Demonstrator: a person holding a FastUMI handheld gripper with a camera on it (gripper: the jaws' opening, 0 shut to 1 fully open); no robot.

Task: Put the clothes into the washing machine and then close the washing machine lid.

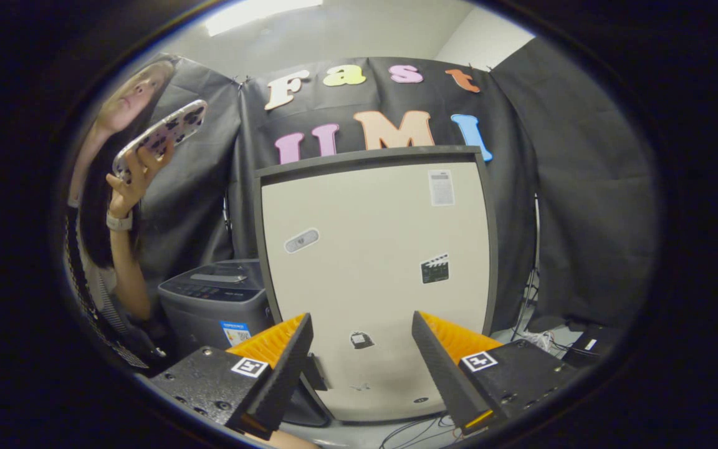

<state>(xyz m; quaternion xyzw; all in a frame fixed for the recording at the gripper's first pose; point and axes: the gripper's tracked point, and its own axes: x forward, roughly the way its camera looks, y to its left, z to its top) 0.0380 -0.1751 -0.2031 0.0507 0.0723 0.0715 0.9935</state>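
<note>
- The washing machine lid (374, 249) — a big pale panel in a dark frame — stands raised and near upright just ahead of the fingers; a few small stickers dot its face. The tub opening is below what the camera takes in, so I cannot tell whether the clothes are already inside.
- Judged from this, the step in hand is the closing of the lid: it is still up. The next move calls for getting a finger to its top edge or face and swinging it down toward the camera on its hinge — a wide arc, not a pinch.
- A second, smaller grey washer (215, 299) sits beside the lid, with a person's hand (131, 181) holding a phone (162, 134) above it.
- Cables (415, 430) trail on the floor beneath the lid's lower edge.
- The gripper (362, 355) has its fingers spread wide apart, nothing between them and nothing pressed; the lid's lower face shows through the gap. Whether a tip touches the lid I cannot tell.
</note>
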